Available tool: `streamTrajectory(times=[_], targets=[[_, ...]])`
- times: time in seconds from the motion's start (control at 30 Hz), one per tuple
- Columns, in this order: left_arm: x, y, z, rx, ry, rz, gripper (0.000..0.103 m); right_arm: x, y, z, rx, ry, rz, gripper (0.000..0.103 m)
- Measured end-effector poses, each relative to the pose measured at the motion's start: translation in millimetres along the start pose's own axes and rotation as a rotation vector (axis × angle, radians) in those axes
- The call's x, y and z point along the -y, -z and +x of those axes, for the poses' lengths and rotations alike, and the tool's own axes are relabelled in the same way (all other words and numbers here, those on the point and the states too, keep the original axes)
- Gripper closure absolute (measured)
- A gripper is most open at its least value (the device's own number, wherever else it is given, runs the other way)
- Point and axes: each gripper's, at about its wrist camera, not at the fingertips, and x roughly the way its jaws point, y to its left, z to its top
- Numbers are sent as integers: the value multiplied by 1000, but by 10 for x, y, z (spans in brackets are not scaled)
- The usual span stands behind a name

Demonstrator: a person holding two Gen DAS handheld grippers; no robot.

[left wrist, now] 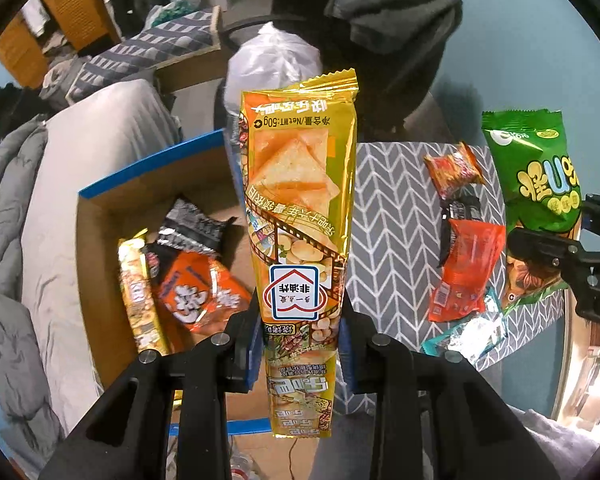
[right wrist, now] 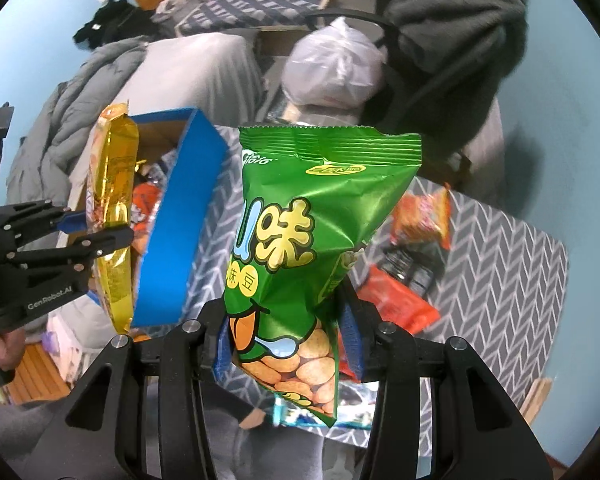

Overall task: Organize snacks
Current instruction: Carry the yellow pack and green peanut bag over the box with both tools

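My left gripper (left wrist: 300, 344) is shut on a long gold snack packet (left wrist: 300, 216) and holds it upright in the air between the box and the table. It also shows in the right wrist view (right wrist: 116, 216). My right gripper (right wrist: 288, 344) is shut on a green snack bag (right wrist: 316, 232), held above the table; the bag also shows in the left wrist view (left wrist: 540, 200). A cardboard box with blue edges (left wrist: 100, 208) on the left holds several snack packets (left wrist: 196, 288). Red and black packets (left wrist: 464, 264) lie on the grey chevron cloth.
The chevron-patterned table (left wrist: 392, 216) stands right of the box (right wrist: 176, 240). A bed with grey bedding (left wrist: 40, 220) lies to the left. A white plastic bag (left wrist: 272, 64) and a chair draped in dark clothing (left wrist: 396, 12) stand behind.
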Motion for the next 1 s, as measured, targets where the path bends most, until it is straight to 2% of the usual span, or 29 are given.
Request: streamTrajectory(times=[0.5,1.0], targets=[[-680,206,-9,-11,-52,-142,72,-796,-369,319,-19,-81,-147,60],[-1318,337,190,-30,-96,-263,72,-1569,-619,904,-109,-169,-243,60]])
